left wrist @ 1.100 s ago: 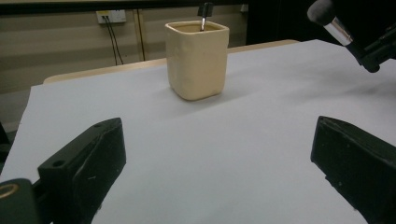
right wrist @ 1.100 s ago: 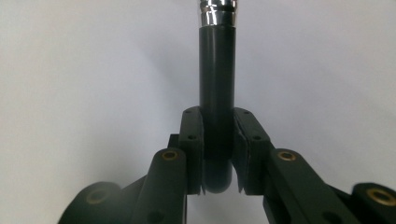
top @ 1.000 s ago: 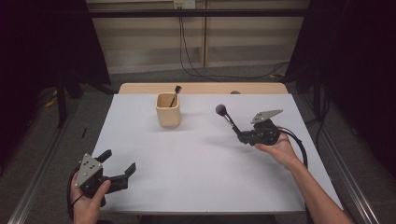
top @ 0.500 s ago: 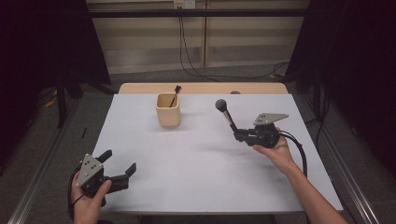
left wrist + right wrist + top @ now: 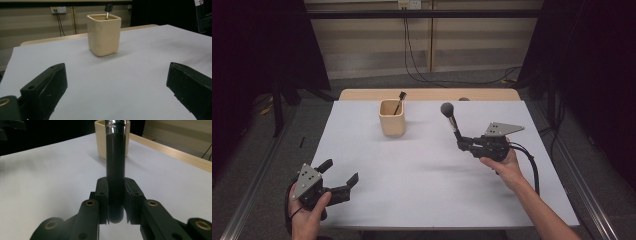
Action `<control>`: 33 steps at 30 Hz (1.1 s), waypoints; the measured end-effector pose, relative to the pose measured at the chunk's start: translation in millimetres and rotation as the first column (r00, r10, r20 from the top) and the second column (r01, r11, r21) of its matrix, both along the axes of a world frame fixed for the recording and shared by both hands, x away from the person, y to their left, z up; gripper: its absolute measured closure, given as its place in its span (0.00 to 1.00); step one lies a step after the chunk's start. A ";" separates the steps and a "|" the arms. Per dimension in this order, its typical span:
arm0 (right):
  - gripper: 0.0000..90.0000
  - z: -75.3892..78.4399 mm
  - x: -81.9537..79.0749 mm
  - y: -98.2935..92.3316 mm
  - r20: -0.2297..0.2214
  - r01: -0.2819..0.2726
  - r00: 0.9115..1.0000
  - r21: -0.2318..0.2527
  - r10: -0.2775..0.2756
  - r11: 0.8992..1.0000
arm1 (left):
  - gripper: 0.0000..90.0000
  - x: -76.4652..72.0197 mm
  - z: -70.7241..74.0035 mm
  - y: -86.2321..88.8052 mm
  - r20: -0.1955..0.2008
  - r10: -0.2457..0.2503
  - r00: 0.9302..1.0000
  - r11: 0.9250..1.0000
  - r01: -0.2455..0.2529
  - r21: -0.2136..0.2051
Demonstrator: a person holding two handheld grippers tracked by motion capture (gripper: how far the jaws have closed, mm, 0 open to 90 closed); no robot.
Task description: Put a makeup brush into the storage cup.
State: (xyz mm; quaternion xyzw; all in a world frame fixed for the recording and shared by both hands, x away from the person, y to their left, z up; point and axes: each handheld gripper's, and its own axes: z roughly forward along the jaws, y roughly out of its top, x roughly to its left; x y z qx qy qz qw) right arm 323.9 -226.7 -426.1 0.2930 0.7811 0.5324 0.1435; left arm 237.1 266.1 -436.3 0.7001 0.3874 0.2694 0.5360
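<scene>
While right hand-held gripper (image 5: 460,145) clamps brush (image 5: 451,118), left hand-held gripper (image 5: 341,176) gapes near table (image 5: 422,200) front edge.

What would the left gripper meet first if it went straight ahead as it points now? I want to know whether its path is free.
Probably the beige cup: it stands ahead between the open jaws of the left gripper, slightly left of centre, bare white table cover before it. Depth is unclear.

- A lab-style recording space: a white-covered table (image 5: 422,175) stands alone.
- Dark curtains (image 5: 257,50) flank it.
- Cables (image 5: 412,55) hang from a wall socket (image 5: 408,4).
</scene>
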 end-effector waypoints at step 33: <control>0.84 5.0 -20.8 28.6 0.005 -0.111 0.994 0.035 0.111 0.993 | 0.03 25.3 23.2 -58.7 0.045 -0.106 0.993 0.994 0.105 0.012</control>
